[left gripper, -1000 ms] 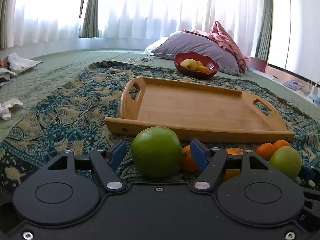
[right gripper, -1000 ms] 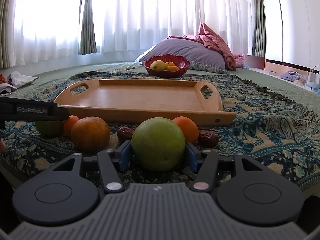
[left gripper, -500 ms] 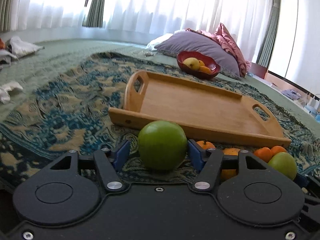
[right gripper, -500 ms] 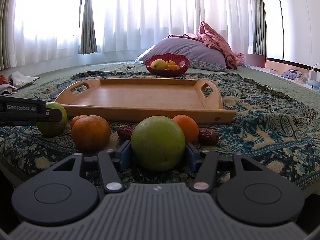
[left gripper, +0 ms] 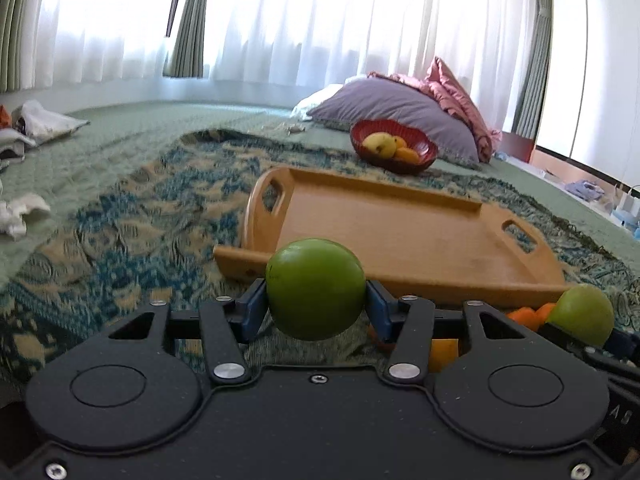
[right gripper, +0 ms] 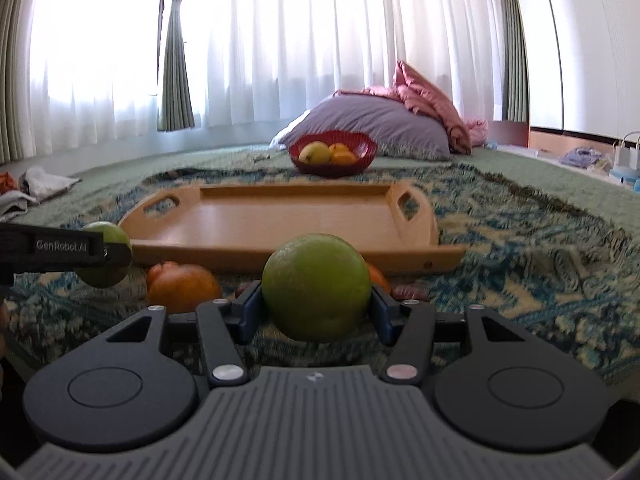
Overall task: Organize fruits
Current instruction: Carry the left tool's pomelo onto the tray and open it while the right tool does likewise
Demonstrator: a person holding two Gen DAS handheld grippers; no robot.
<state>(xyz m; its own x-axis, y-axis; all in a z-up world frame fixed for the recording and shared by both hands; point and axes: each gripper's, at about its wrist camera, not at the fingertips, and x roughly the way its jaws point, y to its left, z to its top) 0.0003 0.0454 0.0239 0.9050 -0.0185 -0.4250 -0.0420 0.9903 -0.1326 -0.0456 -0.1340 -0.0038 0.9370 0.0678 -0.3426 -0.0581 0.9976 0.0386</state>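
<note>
Between the blue pads of the left gripper (left gripper: 316,308) sits a smooth green apple (left gripper: 315,289), pinched on both sides and lifted clear of the patterned blanket (left gripper: 120,224). The right gripper (right gripper: 316,312) clamps a second, duller green fruit (right gripper: 316,291) the same way. Just behind that fruit lie an orange (right gripper: 182,288), a smaller orange (right gripper: 378,277) and a dark date (right gripper: 408,292) on the blanket. Beyond both grippers rests the wooden tray (left gripper: 400,236), with nothing on its floor. Farther back a red bowl (right gripper: 366,152) holds yellow and orange fruit, in front of a purple pillow (right gripper: 372,128). In the right wrist view the left gripper shows at the left edge with its apple.
</note>
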